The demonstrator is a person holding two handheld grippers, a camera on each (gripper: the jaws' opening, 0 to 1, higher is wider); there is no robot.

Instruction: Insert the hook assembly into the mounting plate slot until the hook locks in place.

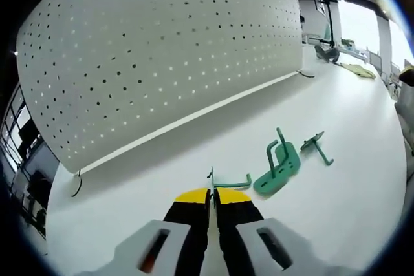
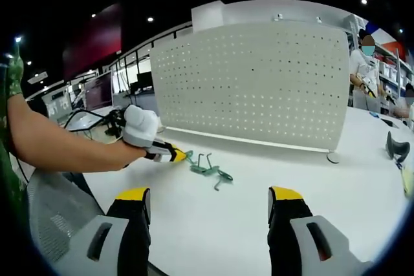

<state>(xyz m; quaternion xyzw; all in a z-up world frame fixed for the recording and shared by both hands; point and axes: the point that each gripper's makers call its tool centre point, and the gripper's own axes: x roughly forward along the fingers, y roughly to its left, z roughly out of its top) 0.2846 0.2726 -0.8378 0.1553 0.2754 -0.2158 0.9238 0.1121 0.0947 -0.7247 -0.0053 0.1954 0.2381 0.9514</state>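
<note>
Two jaws of the left gripper (image 1: 212,200) pinch a hook (image 1: 231,181) on the table (image 1: 349,114); lift it squarely toward the pegboard (image 1: 162,50) at 12 o'clock. Right gripper (image 2: 208,206) gapes, empty.

In your right gripper view, the green hooks (image 2: 208,169) are too small to tell apart, and your arm (image 2: 58,143) is cut off at the left edge.
</note>
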